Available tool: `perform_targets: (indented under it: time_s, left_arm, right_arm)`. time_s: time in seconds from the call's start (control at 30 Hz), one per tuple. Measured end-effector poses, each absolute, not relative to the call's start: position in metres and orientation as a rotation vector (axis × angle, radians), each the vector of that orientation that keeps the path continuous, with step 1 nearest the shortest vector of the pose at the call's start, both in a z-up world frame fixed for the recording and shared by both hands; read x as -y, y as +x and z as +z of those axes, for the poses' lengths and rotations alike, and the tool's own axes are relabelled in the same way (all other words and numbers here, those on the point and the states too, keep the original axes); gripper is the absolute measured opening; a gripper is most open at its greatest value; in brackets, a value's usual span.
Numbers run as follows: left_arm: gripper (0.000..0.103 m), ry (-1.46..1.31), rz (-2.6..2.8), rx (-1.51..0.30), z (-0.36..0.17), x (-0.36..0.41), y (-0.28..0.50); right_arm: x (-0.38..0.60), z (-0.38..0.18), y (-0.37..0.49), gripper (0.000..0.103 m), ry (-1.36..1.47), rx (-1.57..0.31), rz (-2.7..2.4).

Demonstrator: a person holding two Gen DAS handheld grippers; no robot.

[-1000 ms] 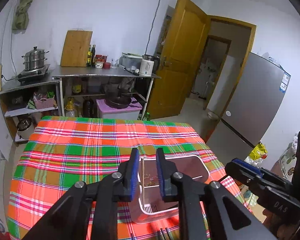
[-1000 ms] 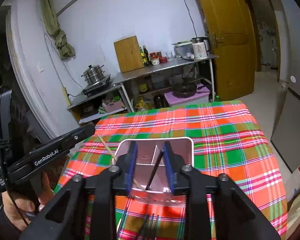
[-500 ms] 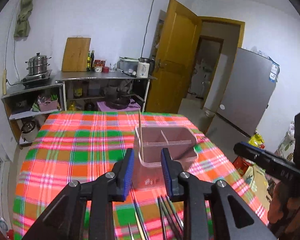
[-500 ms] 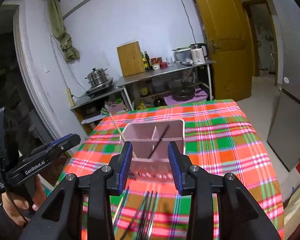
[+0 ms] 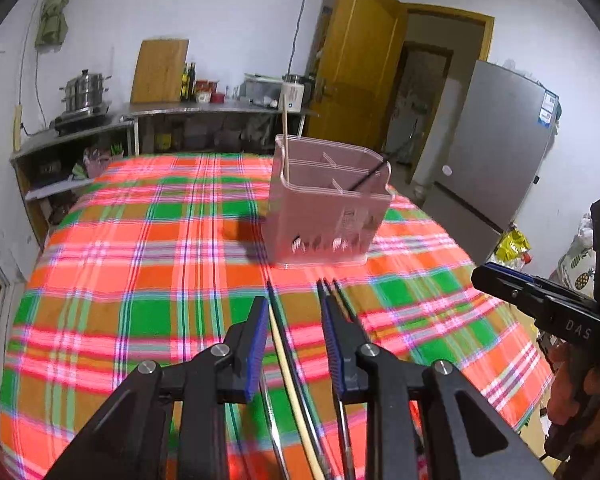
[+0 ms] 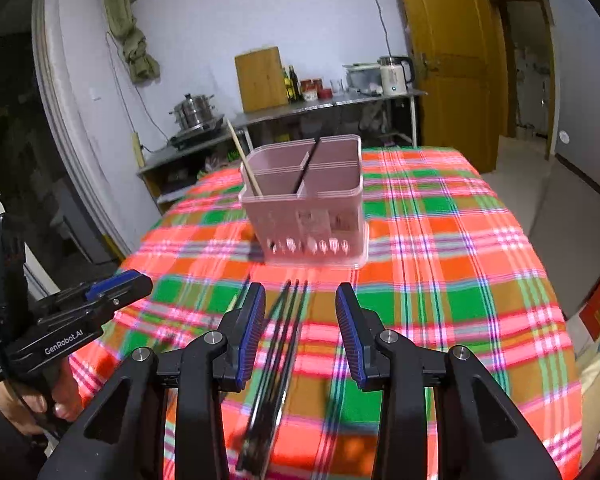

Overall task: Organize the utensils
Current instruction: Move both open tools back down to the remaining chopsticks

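Writing: your left claw (image 6: 116,286) carries "GenRobot.AI" in white on its black body; your right claw (image 5: 500,274) shows the letters "DAS".
Left claw: your blue ribbed pads stand apart and pinch nothing; they have just been widening, and a pale wooden chopstick (image 5: 290,376) lies on the cloth in the gap between them.
Right claw: your pads (image 6: 350,332) are spread, gripping nothing, with dark chopsticks (image 6: 278,344) lying below and between them.
Holder: the pink plastic utensil holder (image 6: 306,204) stands upright on the surface beyond both claws; it is boxy, split into compartments, slotted near its base.
Inside it: one wooden stick (image 6: 244,158) leans at its left corner, one black stick (image 5: 370,176) leans across a divider.
Surface: a woven plaid tablecloth (image 5: 140,240) in red, orange and green covers it.
Loose utensils: thin dark sticks (image 5: 334,296) lie in a row just short of the holder.
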State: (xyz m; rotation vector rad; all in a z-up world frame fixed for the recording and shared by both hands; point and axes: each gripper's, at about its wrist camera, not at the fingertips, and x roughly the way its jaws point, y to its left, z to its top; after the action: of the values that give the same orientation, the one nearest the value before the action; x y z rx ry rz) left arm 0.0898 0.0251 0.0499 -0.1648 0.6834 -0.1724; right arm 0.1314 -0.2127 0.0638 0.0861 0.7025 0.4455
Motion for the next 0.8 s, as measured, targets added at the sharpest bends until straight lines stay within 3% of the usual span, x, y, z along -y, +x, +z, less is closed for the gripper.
perform_targets:
  time_s: [0.4, 0.8]
  left_arm:
    - [0.027, -0.181, -0.144, -0.792, 0.012, -0.028, 0.095]
    - [0.027, -0.217, -0.121, -0.914, -0.028, -0.034, 0.127]
  right_arm:
    - [0.206, 0.026, 0.125, 0.021, 0.093, -0.802, 0.450]
    - [0.182, -0.014, 0.144, 0.015, 0.060, -0.913, 0.462]
